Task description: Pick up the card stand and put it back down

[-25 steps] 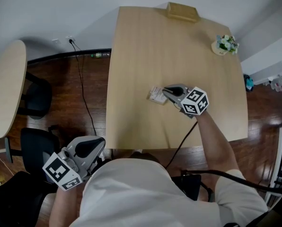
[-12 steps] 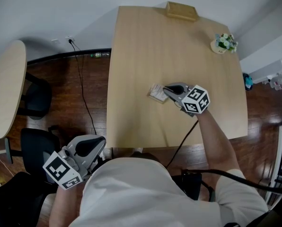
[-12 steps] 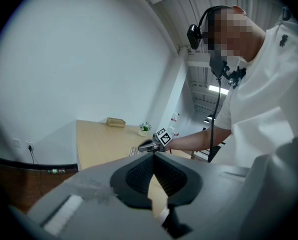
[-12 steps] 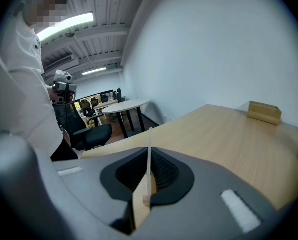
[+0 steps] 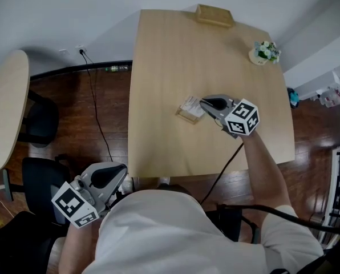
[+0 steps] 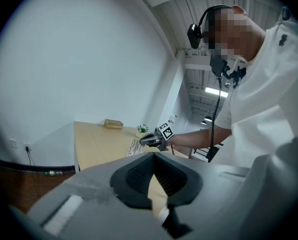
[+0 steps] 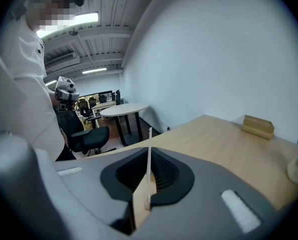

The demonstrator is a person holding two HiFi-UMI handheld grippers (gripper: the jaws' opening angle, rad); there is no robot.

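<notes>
- A pale wooden table point(image 5: 158, 67) stands against a white wall point(image 5: 56, 16) in an office with a dark plank floor point(image 5: 110, 104).
- To its left are a round table point(image 5: 4, 107) and black office chairs point(image 5: 41, 121). A black cable point(image 5: 96, 107) trails across the floor from a wall socket point(image 5: 82, 50).
- Along the table's far edge sit a small wooden box point(image 5: 214, 15) and a potted flower arrangement point(image 5: 264, 52), both well apart from the grippers.
- The right gripper point(image 5: 207, 103) pinches the card stand point(image 5: 189, 108) at the table's middle, with the thin card edge-on between tight jaws. Whether the base clears the surface cannot be told.
- The left gripper point(image 5: 114, 174) hangs off the table's near left corner, its jaws pressed together on nothing.
</notes>
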